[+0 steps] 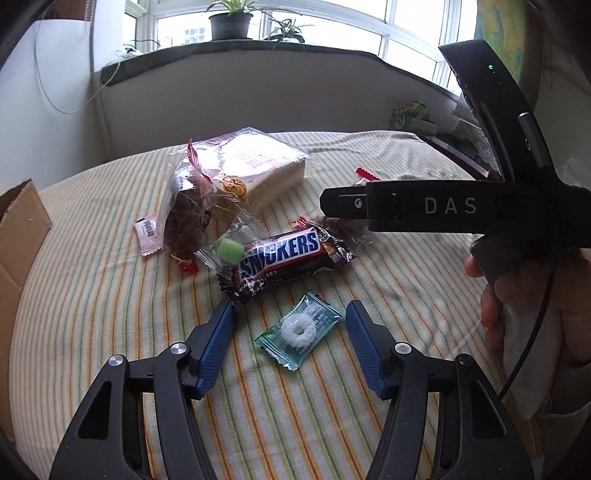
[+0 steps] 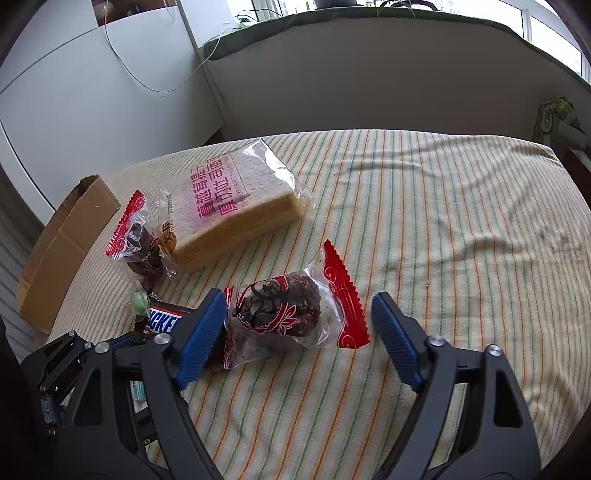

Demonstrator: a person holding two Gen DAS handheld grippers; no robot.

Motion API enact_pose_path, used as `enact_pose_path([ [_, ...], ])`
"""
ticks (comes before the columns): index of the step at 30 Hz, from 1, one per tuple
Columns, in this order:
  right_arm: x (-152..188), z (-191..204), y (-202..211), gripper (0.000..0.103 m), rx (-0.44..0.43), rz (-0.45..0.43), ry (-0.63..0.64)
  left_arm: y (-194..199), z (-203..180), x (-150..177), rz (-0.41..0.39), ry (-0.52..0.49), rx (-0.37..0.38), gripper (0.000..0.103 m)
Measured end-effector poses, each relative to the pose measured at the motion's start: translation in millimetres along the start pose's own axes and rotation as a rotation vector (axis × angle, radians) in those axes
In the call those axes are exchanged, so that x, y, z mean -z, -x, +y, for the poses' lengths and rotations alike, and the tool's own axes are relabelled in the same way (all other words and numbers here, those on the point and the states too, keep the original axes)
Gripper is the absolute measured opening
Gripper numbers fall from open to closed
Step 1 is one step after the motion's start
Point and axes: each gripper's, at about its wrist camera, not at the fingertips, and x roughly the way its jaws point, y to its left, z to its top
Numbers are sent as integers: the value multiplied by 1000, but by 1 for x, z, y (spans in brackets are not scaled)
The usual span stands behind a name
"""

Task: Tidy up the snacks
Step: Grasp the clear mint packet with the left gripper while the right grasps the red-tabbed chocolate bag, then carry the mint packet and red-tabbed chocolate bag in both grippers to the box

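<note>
1. My left gripper (image 1: 290, 325) points down at the striped cloth (image 1: 388, 280), jaws apart. A mint candy in a green wrapper (image 1: 300, 329) lies flat between the blue pads (image 1: 218, 343), and neither pad touches it.
2. My right gripper (image 2: 299, 321) is also spread, straddling a dark cake in a clear wrapper with red ends (image 2: 291, 314). The left pad (image 2: 201, 332) sits right against the wrapper's red edge, perhaps brushing it; the other pad stands clear, so nothing is clamped.
3. Just beyond the mint lies a Snickers bar (image 1: 284, 260), tilted, with a small clear packet holding a green sweet (image 1: 229, 250) overlapping its left end.
4. Farther back, a second dark cake in red-trimmed wrapping (image 1: 188, 218) leans against a bagged loaf of sliced bread (image 1: 258, 166).
5. A small pink sachet (image 1: 149, 235) lies to the left of that cake, apart from it.
6. A cardboard box (image 1: 20, 236) stands open at the cloth's left edge.
7. In the left view my right hand (image 1: 517, 295) shows at the right, wrapped around the other tool's black handle.
8. Behind everything, a windowsill carries potted plants (image 1: 231, 22).
</note>
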Motion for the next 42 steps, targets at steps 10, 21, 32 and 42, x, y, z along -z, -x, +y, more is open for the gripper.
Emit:
enact_pose_path([
  [10, 10, 5, 17, 42, -6, -57, 0, 5, 12, 4, -20, 33, 6, 23],
  [21, 25, -4, 54, 42, 34, -158, -64, 18, 19, 8, -45, 73, 30, 23],
  [32, 44, -8, 58, 42, 23, -172, -103, 22, 16, 7, -56, 75, 22, 23],
  [42, 39, 23, 132, 42, 60, -326, -65, 76, 19, -17, -200, 68, 16, 23],
])
